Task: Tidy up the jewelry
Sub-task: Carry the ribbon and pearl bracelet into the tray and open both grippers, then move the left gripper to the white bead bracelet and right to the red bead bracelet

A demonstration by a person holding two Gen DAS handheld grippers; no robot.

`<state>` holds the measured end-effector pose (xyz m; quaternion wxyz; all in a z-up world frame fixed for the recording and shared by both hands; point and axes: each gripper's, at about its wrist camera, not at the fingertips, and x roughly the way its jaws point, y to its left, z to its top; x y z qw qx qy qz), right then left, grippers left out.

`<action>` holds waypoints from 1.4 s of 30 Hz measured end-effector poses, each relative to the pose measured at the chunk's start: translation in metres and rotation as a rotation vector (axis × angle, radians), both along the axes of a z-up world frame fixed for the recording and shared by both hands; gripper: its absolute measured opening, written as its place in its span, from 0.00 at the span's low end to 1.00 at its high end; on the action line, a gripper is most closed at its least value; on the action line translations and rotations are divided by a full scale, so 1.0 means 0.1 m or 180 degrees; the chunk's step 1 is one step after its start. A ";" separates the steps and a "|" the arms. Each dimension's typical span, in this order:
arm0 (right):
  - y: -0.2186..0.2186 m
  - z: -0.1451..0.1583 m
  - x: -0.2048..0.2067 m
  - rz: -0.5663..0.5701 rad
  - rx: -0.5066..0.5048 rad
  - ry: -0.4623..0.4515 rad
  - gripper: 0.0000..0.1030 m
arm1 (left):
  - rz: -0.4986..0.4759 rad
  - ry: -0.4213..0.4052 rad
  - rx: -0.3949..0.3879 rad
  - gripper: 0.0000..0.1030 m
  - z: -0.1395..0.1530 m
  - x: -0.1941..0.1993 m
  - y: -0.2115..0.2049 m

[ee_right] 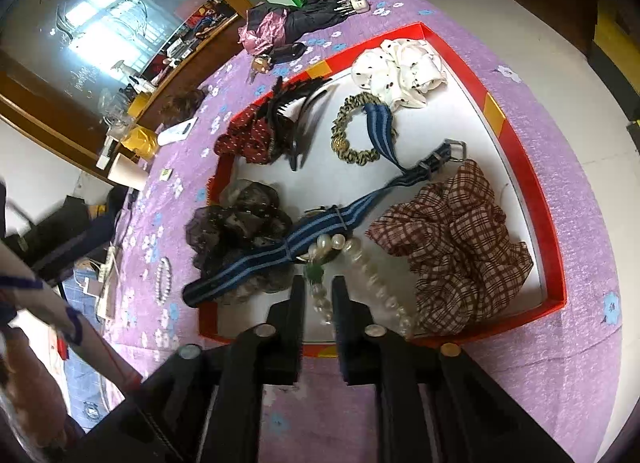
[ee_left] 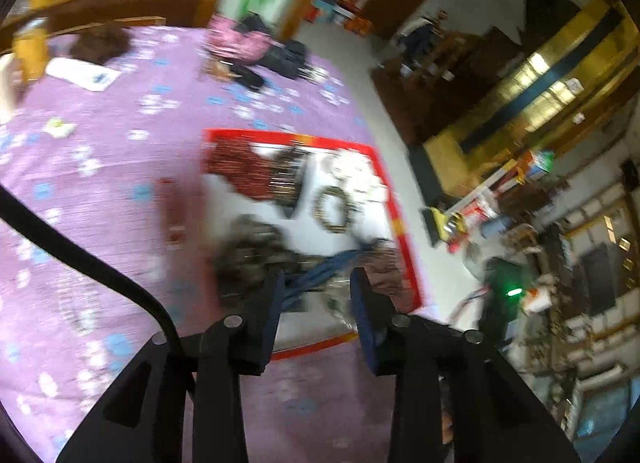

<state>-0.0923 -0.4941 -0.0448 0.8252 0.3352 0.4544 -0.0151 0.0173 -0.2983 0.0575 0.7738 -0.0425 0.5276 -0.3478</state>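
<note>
Two claws are over a purple flowered bed cover (ee_right: 560,343) with a red tray (ee_right: 532,191) on it. At the left, a pearl bracelet (ee_right: 163,281) lies on the cover outside the tray. Inside are a dark sheer scrunchie (ee_right: 240,219), a blue striped strap (ee_right: 316,227), a pearl string (ee_right: 372,271) and a plaid scrunchie (ee_right: 460,243). The left claw (ee_left: 318,295) is open and its view is blurred. The right claw (ee_right: 318,295) is open around the pearl string, not pressing it.
</note>
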 end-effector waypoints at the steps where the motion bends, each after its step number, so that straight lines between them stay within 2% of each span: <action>1: 0.01 0.03 -0.01 -0.0016 -0.0012 -0.0024 0.31 | 0.0075 -0.0028 0.0044 0.31 -0.01 0.00 0.10; 7: 0.08 0.19 -0.05 -0.0074 -0.0046 -0.0089 0.32 | 0.0649 -0.0329 0.0600 0.32 -0.12 0.05 0.81; 11: 0.27 0.29 -0.04 -0.0032 -0.0091 -0.0117 0.33 | 0.0953 -0.0146 0.0648 0.32 -0.31 0.14 1.30; 15: 0.55 0.37 0.02 0.0094 -0.0194 -0.0126 0.33 | 0.1083 -0.0045 0.0760 0.32 -0.51 0.22 1.63; 22: 1.02 0.42 0.18 0.0353 -0.0354 -0.0088 0.33 | 0.1037 0.0019 0.0886 0.32 -0.81 0.33 1.80; 30: 1.46 0.47 0.54 0.0590 -0.0520 -0.0020 0.33 | 0.0775 0.0000 0.0889 0.32 -1.02 0.58 1.73; 34: 1.61 0.44 0.85 0.0672 -0.0616 0.0035 0.34 | 0.0650 0.0000 0.0904 0.32 -1.10 0.66 1.66; 37: 1.65 0.36 1.11 0.0667 -0.0673 0.0119 0.39 | 0.0607 0.0056 0.0860 0.32 -1.14 0.70 1.65; 42: 1.67 0.22 1.51 0.0640 -0.0757 0.0258 0.40 | 0.0514 0.0092 0.0798 0.32 -1.19 0.73 1.65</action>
